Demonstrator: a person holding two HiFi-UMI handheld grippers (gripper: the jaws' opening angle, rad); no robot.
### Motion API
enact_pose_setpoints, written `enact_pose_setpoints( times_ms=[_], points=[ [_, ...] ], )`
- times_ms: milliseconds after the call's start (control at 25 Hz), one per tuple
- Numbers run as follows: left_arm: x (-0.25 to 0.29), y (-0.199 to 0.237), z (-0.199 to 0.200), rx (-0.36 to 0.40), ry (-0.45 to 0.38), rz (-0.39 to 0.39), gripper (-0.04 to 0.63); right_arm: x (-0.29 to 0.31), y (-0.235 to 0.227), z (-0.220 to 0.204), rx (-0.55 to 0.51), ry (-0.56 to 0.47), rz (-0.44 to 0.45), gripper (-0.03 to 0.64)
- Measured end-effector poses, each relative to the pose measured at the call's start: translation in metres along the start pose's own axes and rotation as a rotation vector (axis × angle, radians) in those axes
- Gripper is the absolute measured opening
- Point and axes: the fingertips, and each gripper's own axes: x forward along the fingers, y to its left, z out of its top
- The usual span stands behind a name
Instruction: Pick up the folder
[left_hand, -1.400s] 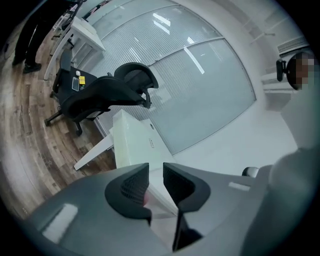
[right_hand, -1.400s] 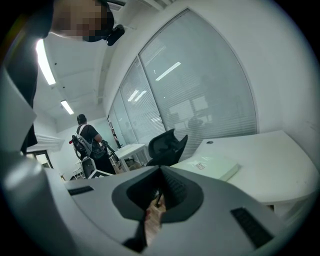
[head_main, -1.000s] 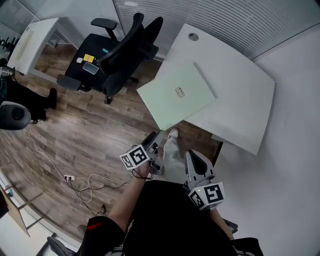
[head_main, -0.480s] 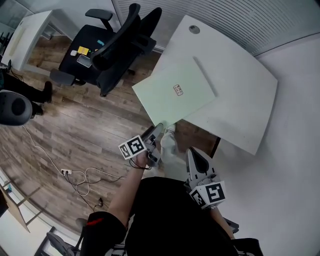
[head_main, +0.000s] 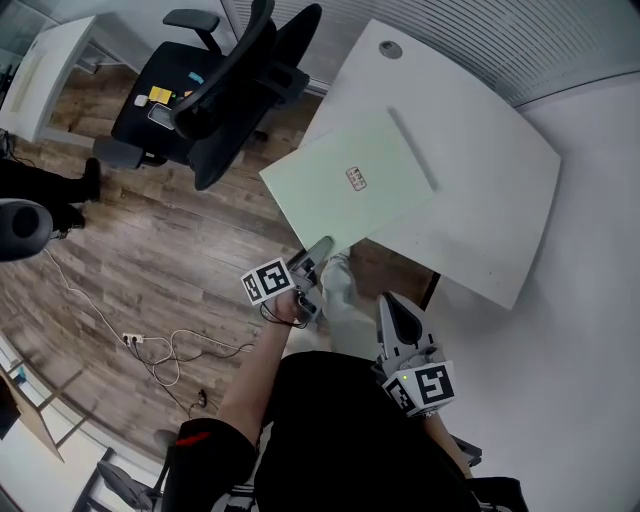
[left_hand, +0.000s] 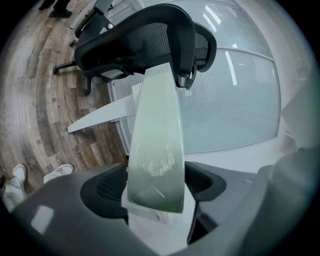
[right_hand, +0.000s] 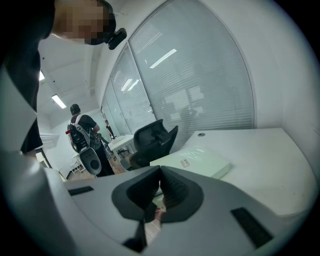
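So the folder (head_main: 350, 185) is lying flat on the white desk (head_main: 480, 200), with its near corner hanging out past the desk edge over the wood floor (head_main: 150, 260). The left gripper (head_main: 318, 250) is right on that overhanging corner. In the left gripper view the pale green slab runs straight down between the two pads and fills the gap, so I'd call it clamped on the folder. That said, the lens is so close that I can't tell how deep the bite actually goes. The right gripper (head_main: 390, 305) hangs low near the person's body, well away from the desk. Its jaws are together with nothing in them.

What worries me:
- It's a one-corner grip on a wide, flat thing. If it gets lifted from there, the far end probably sags or swings and the corner could twist out of the pads.
- If the bite is shallow, a quick pull likely just slides the pads off, and the folder tips off the edge onto the floor.
- The office chair (head_main: 215, 85) sits just beside the desk on the left, so a big swing that way could clip it.

With the other claw free, supporting the opposite edge seems like the safer bet.
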Motion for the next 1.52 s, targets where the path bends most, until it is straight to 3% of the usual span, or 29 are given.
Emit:
enact_pose_setpoints(
  times_ms=[280,560,920,1280,1400,1520],
  points=[
    [0.013,-0.002,-0.003,-0.08,0.035,-0.115,0.342,0.005,-0.009,-0.004,0.007,0.017,-0.005,-0.002],
    [0.018,-0.009,-0.008,-0.129,0.067,-0.179,0.341,0.008,-0.01,-0.002,0.01,0.017,-0.008,-0.002],
    [0.015,-0.012,-0.008,-0.084,0.11,-0.191,0.303,0.011,-0.005,0.0,0.009,0.016,-0.009,-0.002],
    [0.001,-0.028,-0.016,-0.132,0.118,-0.247,0.284,0.014,0.006,0.003,-0.001,0.008,0.011,-0.002],
    [-0.007,-0.02,-0.017,-0.084,0.122,-0.21,0.282,0.015,0.007,0.004,-0.004,0.002,0.013,-0.002],
    [-0.016,-0.021,-0.023,-0.098,0.121,-0.215,0.281,0.015,0.012,0.005,-0.01,-0.007,0.019,-0.002]
  ],
)
